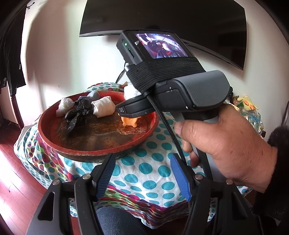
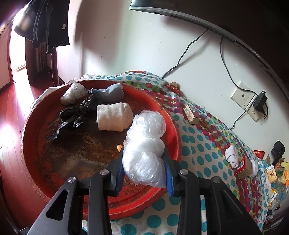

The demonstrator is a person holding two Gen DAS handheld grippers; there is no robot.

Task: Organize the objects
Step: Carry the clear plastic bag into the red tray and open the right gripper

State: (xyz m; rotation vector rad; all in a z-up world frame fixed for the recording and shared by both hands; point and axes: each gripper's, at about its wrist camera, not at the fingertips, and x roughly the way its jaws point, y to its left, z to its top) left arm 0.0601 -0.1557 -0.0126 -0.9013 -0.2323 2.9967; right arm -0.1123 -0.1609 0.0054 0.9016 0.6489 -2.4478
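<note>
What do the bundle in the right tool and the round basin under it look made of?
Bundle: thin clear plastic film, glossy and crinkled, over something white. Basin: likely red-painted or enamelled metal, since its floor looks brown, rusty and worn; the material is uncertain.

big dark TV point(image 2: 207, 16) up at 1 o'clock, charger point(image 2: 260, 104) plugged in at 3, black coat point(image 2: 48, 23) hanging at 11
</note>
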